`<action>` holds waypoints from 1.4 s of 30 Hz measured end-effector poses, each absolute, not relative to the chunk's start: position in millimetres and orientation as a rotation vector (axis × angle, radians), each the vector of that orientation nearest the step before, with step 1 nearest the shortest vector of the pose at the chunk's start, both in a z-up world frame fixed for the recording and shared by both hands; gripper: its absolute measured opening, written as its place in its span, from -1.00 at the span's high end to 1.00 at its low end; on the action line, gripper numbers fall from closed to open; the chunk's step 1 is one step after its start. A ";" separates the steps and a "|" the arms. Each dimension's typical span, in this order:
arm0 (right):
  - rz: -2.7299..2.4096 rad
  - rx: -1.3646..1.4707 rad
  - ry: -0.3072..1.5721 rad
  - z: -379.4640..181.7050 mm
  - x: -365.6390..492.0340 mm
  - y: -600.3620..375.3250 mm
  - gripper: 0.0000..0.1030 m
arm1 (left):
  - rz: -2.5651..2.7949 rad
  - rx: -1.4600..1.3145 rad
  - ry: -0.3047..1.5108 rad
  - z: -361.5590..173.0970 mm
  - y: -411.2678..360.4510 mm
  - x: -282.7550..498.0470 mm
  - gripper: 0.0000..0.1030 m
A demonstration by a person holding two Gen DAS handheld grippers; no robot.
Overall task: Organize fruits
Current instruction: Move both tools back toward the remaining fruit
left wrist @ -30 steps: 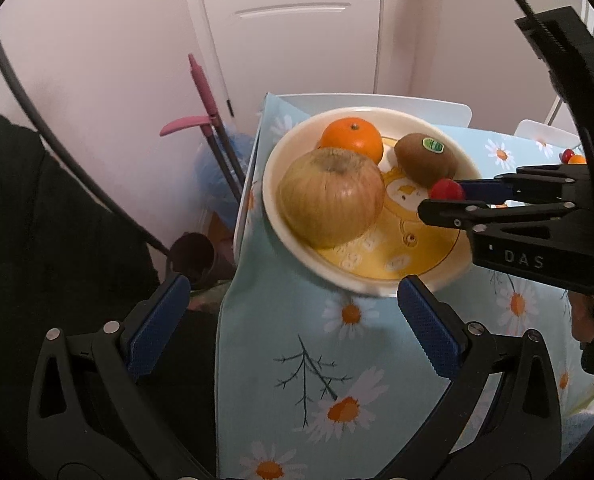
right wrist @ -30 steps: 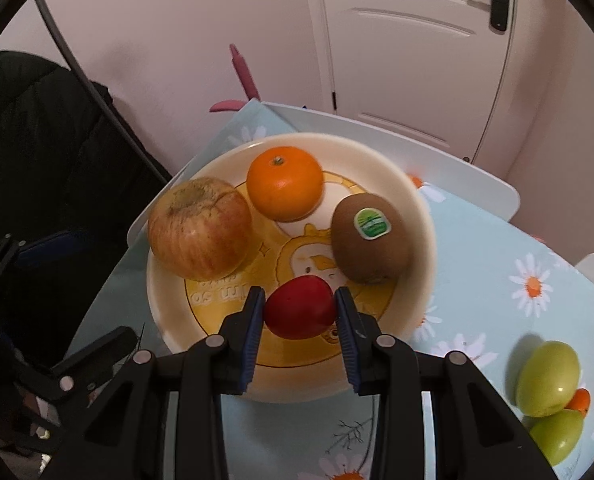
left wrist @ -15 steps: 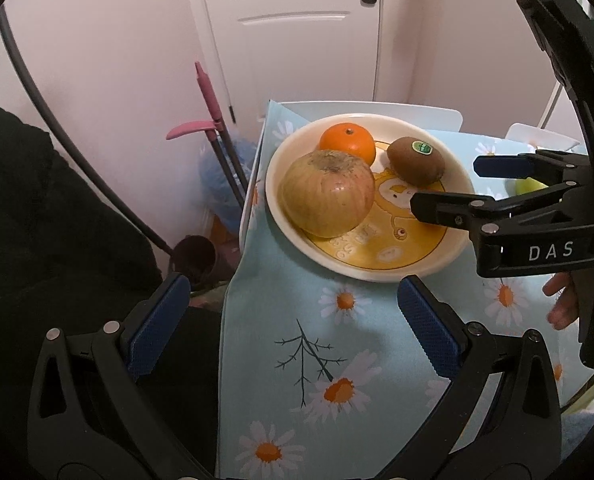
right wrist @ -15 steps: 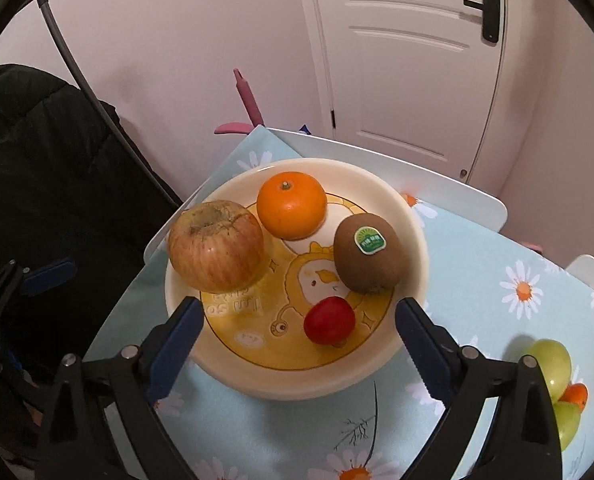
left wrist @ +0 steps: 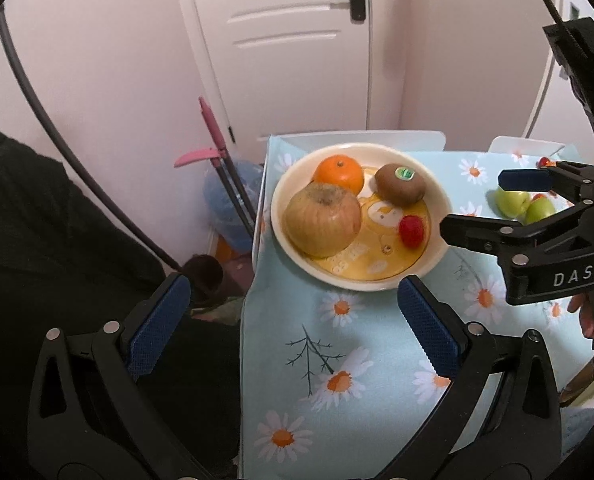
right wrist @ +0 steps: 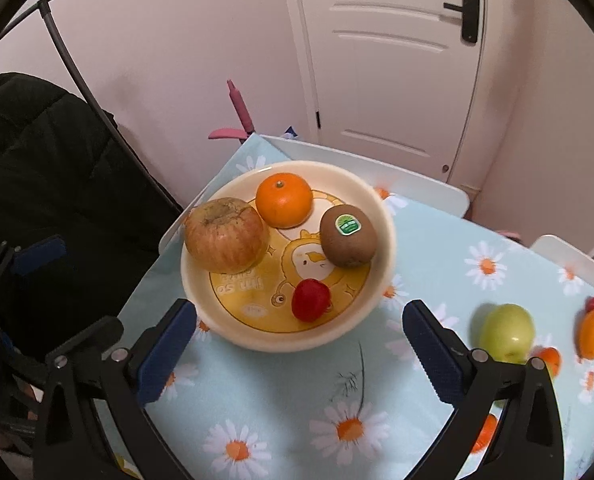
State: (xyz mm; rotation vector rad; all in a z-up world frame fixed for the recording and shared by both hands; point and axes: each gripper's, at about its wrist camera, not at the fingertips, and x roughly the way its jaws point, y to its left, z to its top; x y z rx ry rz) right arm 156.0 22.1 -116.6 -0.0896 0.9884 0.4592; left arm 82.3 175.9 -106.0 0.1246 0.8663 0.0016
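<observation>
Green apples (right wrist: 507, 332) beside plate (right wrist: 385, 216); door (right wrist: 397, 60) behind

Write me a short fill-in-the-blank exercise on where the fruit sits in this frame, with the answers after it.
1. The plate holds ____ fruits in all.
2. The fruit with a green sticker is the ____.
3. The small red fruit lies on the plate, gripped by ____ gripper.
4. The green apple lies on the ____, off the plate.

Answers: four; kiwi; neither; tablecloth
</observation>
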 end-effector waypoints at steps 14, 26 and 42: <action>0.302 -0.054 0.949 -67.8 124.1 -45.7 -0.99 | -0.118 0.122 0.826 -76.6 131.6 81.7 -1.00; 0.205 -0.033 0.914 -43.4 103.5 -155.5 -0.99 | -0.139 0.121 0.809 -62.6 41.7 75.7 -1.00; 0.250 -0.027 0.933 -64.0 125.8 -274.0 -0.99 | -0.074 0.073 0.829 -87.3 -83.6 86.2 -1.00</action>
